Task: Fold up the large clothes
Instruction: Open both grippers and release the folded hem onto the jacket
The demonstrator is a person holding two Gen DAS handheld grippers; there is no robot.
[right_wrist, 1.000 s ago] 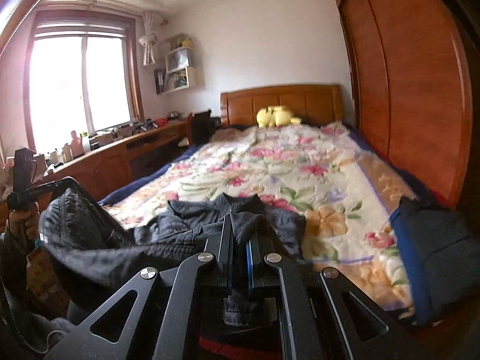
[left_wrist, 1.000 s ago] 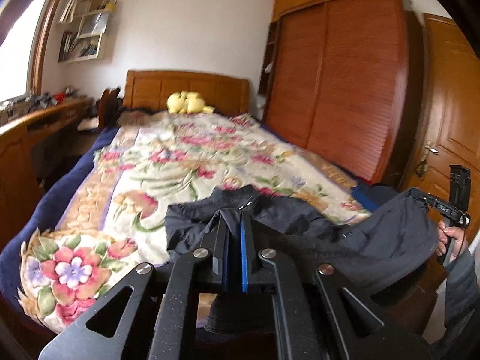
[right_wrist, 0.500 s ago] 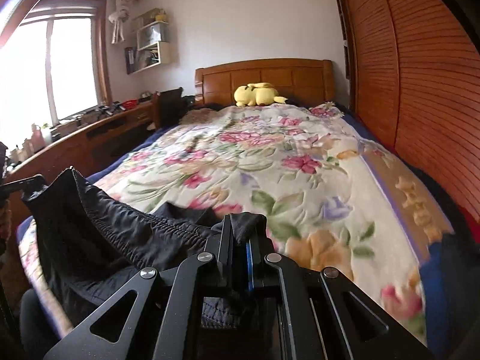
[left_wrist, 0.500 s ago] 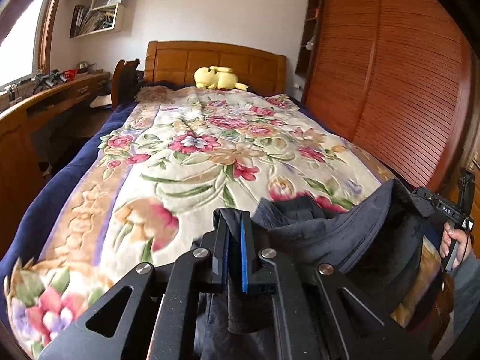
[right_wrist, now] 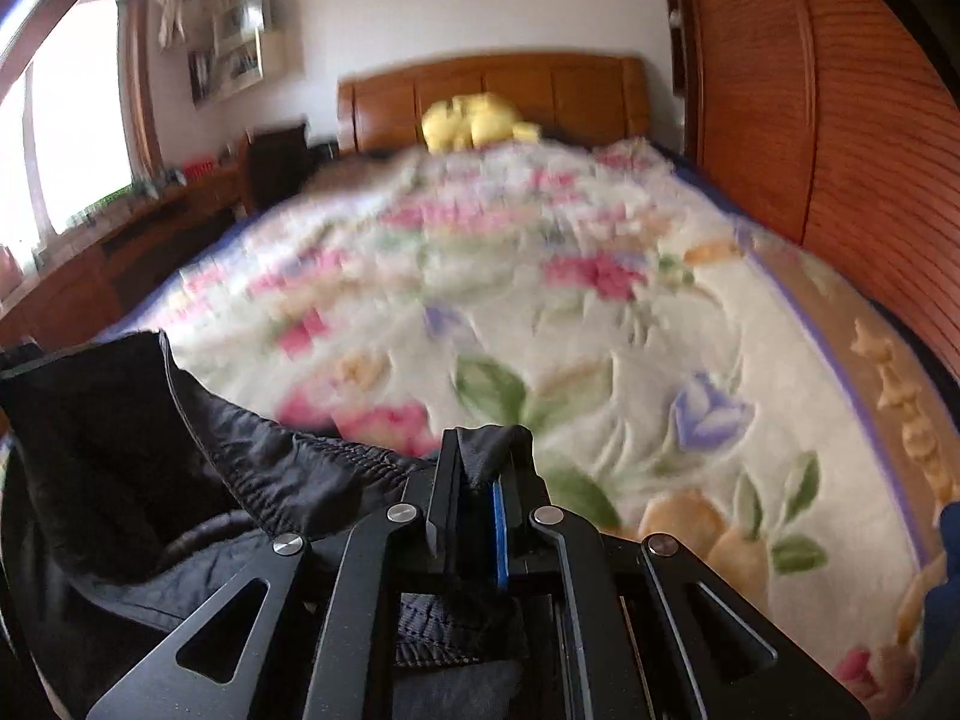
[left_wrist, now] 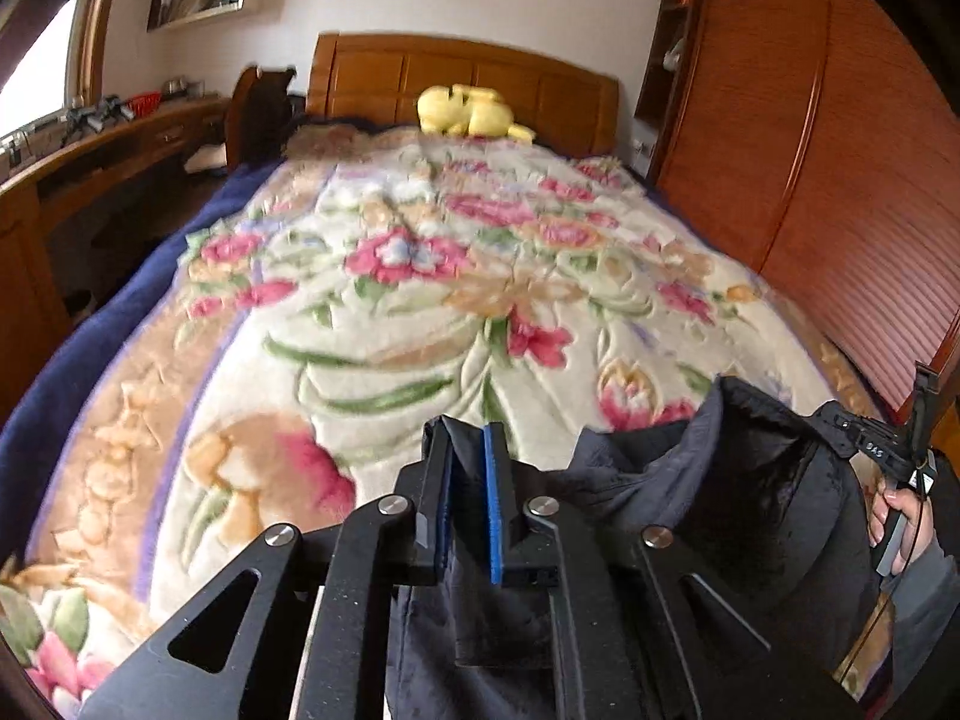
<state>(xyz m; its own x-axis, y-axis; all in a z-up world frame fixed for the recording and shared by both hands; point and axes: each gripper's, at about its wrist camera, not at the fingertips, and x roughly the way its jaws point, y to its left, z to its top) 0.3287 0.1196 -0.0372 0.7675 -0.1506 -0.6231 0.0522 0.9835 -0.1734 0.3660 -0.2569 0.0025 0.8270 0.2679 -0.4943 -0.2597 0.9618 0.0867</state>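
Dark garment (left_wrist: pixel 708 480), a padded jacket or perhaps trousers (blur makes it hard to say), hangs stretched between the two grippers over the foot of the bed, filling the left wrist view from 4 to 6 o'clock and the right wrist view from 7 to 9 o'clock. The left gripper (left_wrist: pixel 468 480) has cloth between its blue pads, and its jaws are opening; the fabric looks only loosely nipped there. The right gripper (right_wrist: pixel 480 480) is pressed together on a bunched edge of the same garment (right_wrist: pixel 198 456). Beyond lies the floral blanket (left_wrist: pixel 420 300), with a yellow plush toy (left_wrist: pixel 468 111) at 12 o'clock by the wooden headboard (left_wrist: pixel 510 78).

The risk I judge greatest: the left corner slips out before the cloth is laid flat, so the garment swings from the right grip alone and lands crumpled. A lopsided drop would also skew any fold line, and padded fabric tends to slide on the fleecy blanket.
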